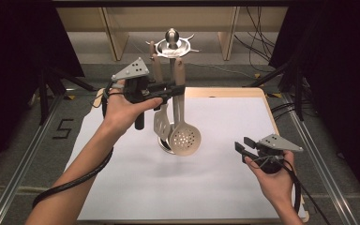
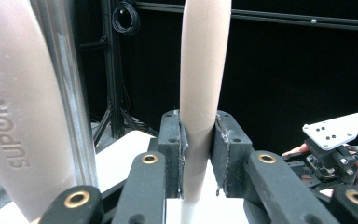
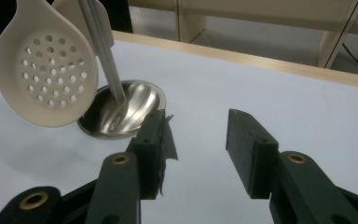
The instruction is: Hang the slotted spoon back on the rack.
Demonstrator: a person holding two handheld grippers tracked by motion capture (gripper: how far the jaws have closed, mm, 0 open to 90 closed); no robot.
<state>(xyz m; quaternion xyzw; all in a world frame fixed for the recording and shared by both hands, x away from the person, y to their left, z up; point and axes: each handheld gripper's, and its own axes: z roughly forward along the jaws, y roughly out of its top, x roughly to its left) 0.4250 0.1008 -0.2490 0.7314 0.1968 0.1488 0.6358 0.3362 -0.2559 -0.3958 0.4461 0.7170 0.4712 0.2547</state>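
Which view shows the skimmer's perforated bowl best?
Right gripper view: the skimmer bowl is close, every hole distinct, hanging over the rack base. The high view shows it small. The left gripper view shows the beige handle clamped by the left gripper.

Black claws (image 1: pixel 166 90) — brass pivots, grey plates

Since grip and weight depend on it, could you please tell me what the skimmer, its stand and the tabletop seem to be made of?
The skimmer, whose handle the left hand-held gripper clamps, looks like matte beige plastic or nylon: an even, dull colour with moulded round holes. The stand looks like polished metal, probably stainless steel: its base mirrors the pole. The tabletop is smooth matte white with a pale wood-look edge; its core cannot be told.
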